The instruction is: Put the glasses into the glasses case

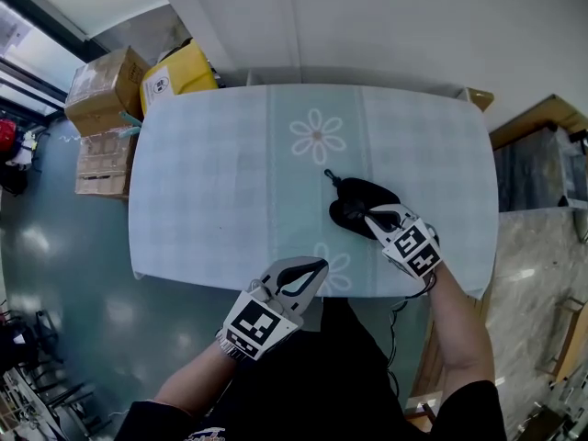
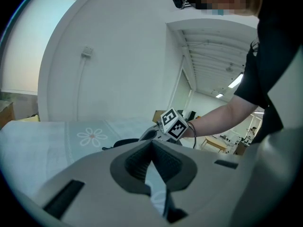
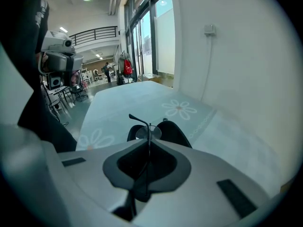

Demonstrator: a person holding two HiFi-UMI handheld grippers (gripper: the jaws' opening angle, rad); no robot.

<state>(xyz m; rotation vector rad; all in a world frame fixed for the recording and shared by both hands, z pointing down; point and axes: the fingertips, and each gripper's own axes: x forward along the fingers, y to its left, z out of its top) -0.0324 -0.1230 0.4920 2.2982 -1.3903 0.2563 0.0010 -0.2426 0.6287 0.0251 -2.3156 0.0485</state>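
Observation:
An open black glasses case [image 1: 361, 200] lies on the pale blue flowered tablecloth [image 1: 211, 182], right of centre. My right gripper [image 1: 368, 215] is at the case's near edge, shut on the thin-framed glasses [image 3: 147, 132]. One lens and a temple arm [image 3: 136, 119] poke out past the jaws, just over the case [image 3: 174, 132]. My left gripper [image 1: 321, 265] hovers at the table's front edge, left of the case, shut with nothing in it. From the left gripper view [image 2: 152, 144] I see the case [image 2: 123, 142] and the right gripper's marker cube [image 2: 173, 124] beyond.
Cardboard boxes [image 1: 104, 88] and a yellow box [image 1: 180, 70] stand on the floor past the table's far-left corner. A white wall runs behind the table. Wooden furniture [image 1: 542, 118] and a stone-patterned surface [image 1: 537, 274] lie to the right.

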